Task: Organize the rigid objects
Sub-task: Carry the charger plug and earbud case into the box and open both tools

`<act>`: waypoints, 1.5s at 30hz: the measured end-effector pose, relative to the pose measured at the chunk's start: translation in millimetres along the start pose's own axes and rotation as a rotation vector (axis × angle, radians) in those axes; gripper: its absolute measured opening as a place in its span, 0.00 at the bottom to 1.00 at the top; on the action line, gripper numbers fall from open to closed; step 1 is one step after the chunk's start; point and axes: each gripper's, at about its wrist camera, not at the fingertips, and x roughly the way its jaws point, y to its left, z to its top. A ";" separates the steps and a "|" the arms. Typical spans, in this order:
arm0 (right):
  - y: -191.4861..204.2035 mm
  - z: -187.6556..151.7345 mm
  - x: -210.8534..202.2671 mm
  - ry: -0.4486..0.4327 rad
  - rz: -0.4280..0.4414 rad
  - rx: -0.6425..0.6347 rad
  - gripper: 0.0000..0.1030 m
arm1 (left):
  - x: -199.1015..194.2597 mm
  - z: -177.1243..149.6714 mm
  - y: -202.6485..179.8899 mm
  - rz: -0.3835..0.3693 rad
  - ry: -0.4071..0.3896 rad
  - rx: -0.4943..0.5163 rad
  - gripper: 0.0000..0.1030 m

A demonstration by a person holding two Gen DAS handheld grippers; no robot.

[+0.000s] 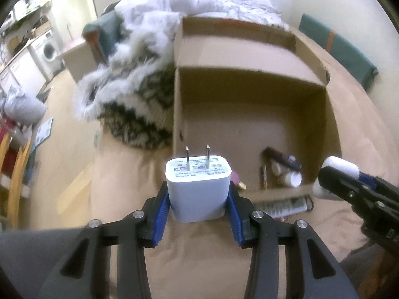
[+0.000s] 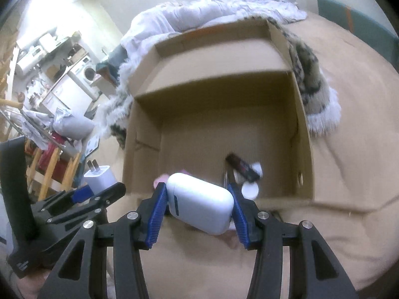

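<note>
The cardboard box (image 2: 217,124) stood open on the tan bed cover (image 1: 204,261), with a fur-trimmed blanket (image 1: 129,99) bunched at its far left. Several small items, apparently a dark tube (image 2: 240,167) and a white cap (image 2: 250,188), lay blurred in its near right corner. The right gripper (image 2: 198,205) was clamped across the ends of a white earbud case (image 2: 199,205), held just short of the near wall. The case was judged light, stiff and smooth, liable to slip; a grip across its flat sides was preferable. The left gripper (image 1: 199,199) was closed on the flat sides of a white charger plug (image 1: 198,189), prongs pointing away, at the box's near left corner. It was judged light and rigid.
</note>
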 end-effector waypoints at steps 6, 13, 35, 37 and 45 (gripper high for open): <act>-4.7 31.3 12.0 -0.021 -0.031 -0.055 0.50 | 9.9 31.5 -12.5 -0.003 -0.016 0.054 0.38; -19.1 55.7 45.7 0.014 -0.060 -0.059 0.50 | 37.0 47.2 -31.2 0.014 -0.008 0.141 0.38; -40.5 38.6 106.5 0.182 -0.114 -0.032 0.50 | 96.9 30.9 -31.6 0.003 0.096 0.119 0.38; -40.2 37.8 108.6 0.189 -0.118 -0.034 0.50 | 99.7 29.5 -32.3 -0.001 0.106 0.124 0.38; -39.1 36.2 119.9 0.226 -0.128 -0.028 0.50 | 105.4 23.6 -38.4 -0.001 0.118 0.146 0.37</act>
